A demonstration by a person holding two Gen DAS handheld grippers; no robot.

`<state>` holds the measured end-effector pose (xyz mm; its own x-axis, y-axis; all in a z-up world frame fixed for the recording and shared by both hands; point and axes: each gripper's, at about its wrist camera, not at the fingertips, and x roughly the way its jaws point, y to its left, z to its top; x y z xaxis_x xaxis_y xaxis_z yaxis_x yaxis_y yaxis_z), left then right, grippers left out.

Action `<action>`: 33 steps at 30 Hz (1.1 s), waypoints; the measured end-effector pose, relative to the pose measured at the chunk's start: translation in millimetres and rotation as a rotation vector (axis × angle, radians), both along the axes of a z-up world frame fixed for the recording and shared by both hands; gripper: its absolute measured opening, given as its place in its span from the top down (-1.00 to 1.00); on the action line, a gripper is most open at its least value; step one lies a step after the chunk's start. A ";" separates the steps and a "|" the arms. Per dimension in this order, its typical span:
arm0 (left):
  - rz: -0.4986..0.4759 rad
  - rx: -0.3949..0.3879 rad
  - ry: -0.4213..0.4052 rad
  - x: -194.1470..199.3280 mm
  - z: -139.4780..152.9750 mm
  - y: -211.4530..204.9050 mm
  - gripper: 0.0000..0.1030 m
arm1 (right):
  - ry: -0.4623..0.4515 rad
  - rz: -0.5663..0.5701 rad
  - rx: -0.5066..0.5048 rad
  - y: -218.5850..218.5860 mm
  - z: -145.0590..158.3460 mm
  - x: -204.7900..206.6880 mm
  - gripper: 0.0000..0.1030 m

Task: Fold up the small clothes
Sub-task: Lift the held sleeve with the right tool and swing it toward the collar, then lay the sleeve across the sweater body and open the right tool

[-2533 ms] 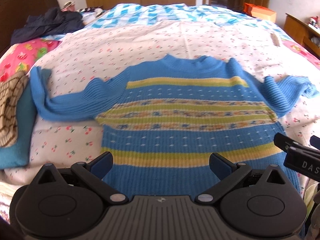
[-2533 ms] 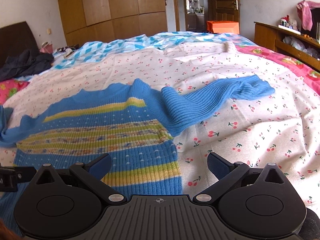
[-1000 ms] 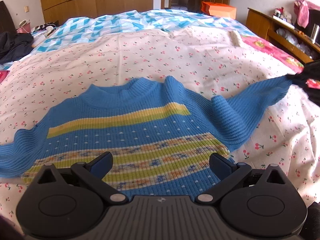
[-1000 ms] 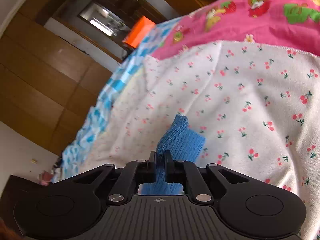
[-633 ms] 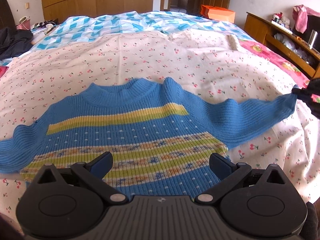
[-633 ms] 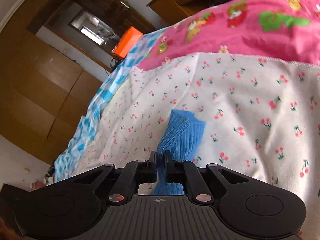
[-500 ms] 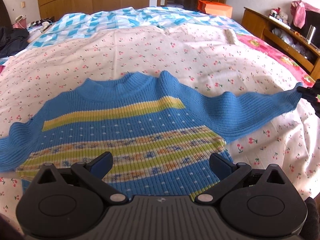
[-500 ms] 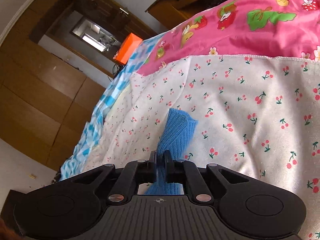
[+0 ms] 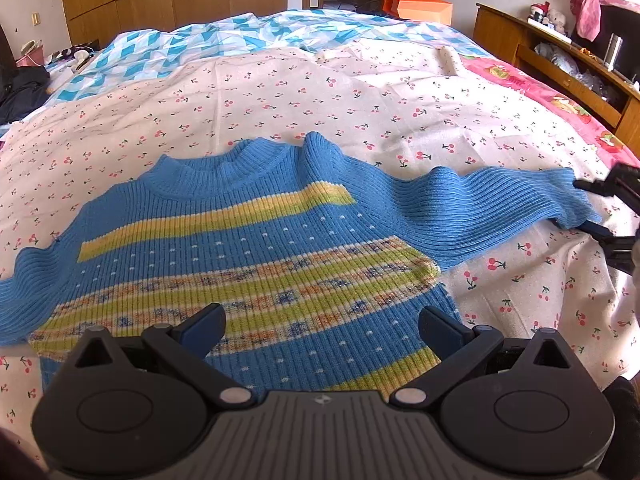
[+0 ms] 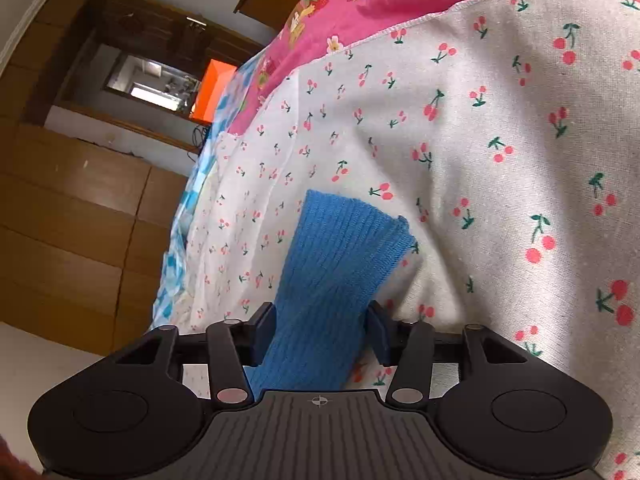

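Note:
A blue knitted sweater with yellow and patterned stripes lies flat, front up, on the cherry-print sheet. Its right sleeve is stretched out flat towards the right. My right gripper is at that sleeve's cuff. In the right wrist view the sleeve lies on the sheet between the jaws of the right gripper, which are opening and stand apart on either side of it. My left gripper hovers open over the sweater's lower part with nothing between its fingers. The left sleeve runs out of view at the left edge.
A blue-and-white checked quilt covers the far end of the bed. A pink printed sheet borders it on the right, beside a wooden cabinet. An orange box stands by the door. Dark clothes lie far left.
The right gripper came down with the sleeve and laid it out flat to the right. Its jaws, shut on the cuff before, now stand apart. The left gripper hardly moved.

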<state>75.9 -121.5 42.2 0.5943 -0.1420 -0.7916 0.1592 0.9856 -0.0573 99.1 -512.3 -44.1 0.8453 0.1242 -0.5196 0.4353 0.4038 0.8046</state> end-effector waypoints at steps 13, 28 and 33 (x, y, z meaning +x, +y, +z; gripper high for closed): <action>0.093 -0.038 -0.027 -4.3 7.2 43.6 -1.00 | -0.177 0.163 -0.123 71.1 86.9 32.4 0.80; 0.471 0.020 -0.118 -74.6 -0.9 221.9 -1.00 | -0.171 0.996 -0.664 425.2 70.8 60.9 0.80; 0.510 -0.030 -0.137 -83.3 -5.1 238.2 -1.00 | -0.155 1.138 -0.966 475.4 33.8 26.4 0.74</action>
<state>-7.4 116.7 37.1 0.6916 0.1707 -0.7018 -0.3319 0.9381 -0.0989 125.6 -36.9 -10.3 0.5884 0.4060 -0.6992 -0.5304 0.8466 0.0452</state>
